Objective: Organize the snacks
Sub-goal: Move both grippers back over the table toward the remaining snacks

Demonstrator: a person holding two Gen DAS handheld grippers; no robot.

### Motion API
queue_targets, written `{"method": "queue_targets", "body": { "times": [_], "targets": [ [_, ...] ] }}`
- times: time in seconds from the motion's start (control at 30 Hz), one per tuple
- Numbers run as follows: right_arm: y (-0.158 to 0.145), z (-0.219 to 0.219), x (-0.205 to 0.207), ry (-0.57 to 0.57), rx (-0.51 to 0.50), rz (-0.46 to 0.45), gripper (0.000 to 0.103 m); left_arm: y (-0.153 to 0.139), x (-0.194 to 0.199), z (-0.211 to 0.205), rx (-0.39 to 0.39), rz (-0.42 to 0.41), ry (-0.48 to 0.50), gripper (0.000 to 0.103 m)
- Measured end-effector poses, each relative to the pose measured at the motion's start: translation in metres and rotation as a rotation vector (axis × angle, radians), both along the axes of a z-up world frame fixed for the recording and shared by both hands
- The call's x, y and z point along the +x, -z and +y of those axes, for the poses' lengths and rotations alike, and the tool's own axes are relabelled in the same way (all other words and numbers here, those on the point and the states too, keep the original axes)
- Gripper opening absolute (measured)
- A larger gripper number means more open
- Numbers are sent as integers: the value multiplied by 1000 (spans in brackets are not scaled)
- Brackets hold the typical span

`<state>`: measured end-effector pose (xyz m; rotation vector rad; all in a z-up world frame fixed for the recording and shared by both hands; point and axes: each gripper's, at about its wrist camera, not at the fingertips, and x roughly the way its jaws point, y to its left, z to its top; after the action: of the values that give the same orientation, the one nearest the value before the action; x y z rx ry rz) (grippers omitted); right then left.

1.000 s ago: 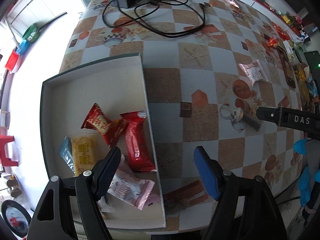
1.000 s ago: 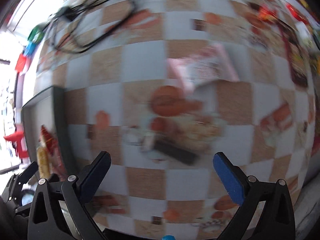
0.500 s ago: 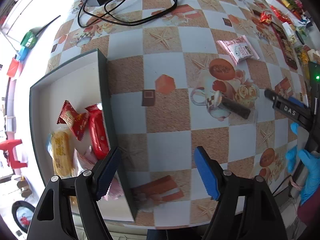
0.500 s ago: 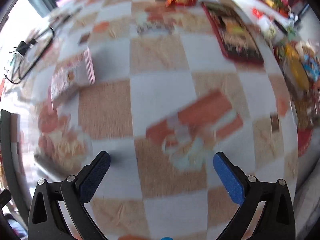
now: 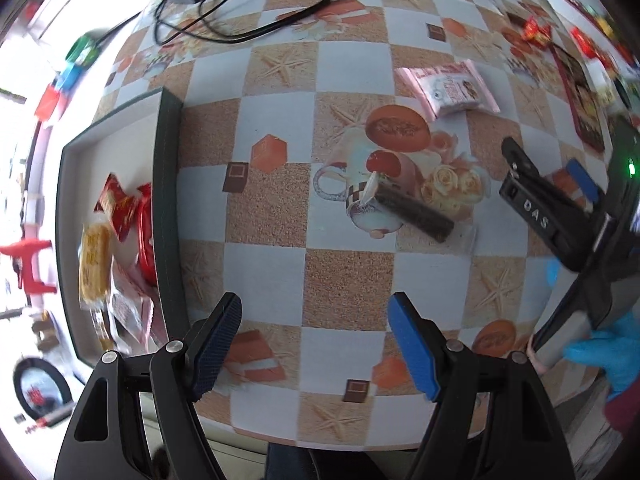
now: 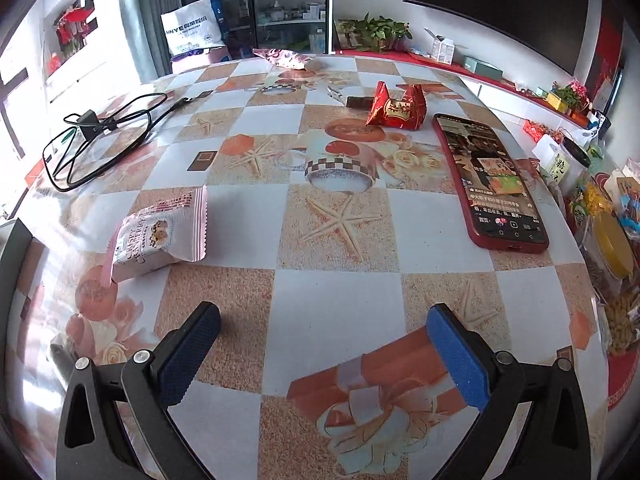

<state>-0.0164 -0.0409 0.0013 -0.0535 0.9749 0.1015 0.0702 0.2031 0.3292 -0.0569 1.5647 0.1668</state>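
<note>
A grey tray point(image 5: 168, 184) at the table's left edge holds several wrapped snacks: red ones point(image 5: 120, 204), a yellow one point(image 5: 94, 260), a pink one. My left gripper point(image 5: 316, 340) hangs open over bare tablecloth to the right of the tray, nothing between its fingers. A dark snack bar point(image 5: 416, 214) lies ahead of it, a pink packet point(image 5: 448, 86) point(image 6: 160, 236) farther off. My right gripper point(image 6: 324, 356) point(image 5: 548, 172) is open and empty above the table, the pink packet to its front left. A red wrapped candy point(image 6: 396, 110) lies far ahead.
A red phone point(image 6: 490, 180) lies with its screen lit at the right. A black charger and cable point(image 6: 96, 136) sprawl at the far left. More snack packets point(image 6: 608, 240) crowd the right edge. A hand in a blue glove point(image 5: 608, 352) holds the right gripper.
The left gripper has slid right, off the tray and over the tablecloth. The right gripper has tilted up, from looking down at the dark bar to looking across the table.
</note>
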Motion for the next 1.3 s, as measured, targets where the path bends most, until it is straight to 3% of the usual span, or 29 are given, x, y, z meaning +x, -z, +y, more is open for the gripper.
{"method": "queue_targets", "body": {
  "times": [0.63,1.0,1.3],
  "targets": [
    [0,0,-1,0,0,0,103,8,-32,6,53,54,-266,79],
    [0,0,-1,1,0,0,103,19,-35,7,52,64,-266,79],
    [0,1,0,1,0,-1,103,9,-32,-3,48,42,-233,79]
  ]
}}
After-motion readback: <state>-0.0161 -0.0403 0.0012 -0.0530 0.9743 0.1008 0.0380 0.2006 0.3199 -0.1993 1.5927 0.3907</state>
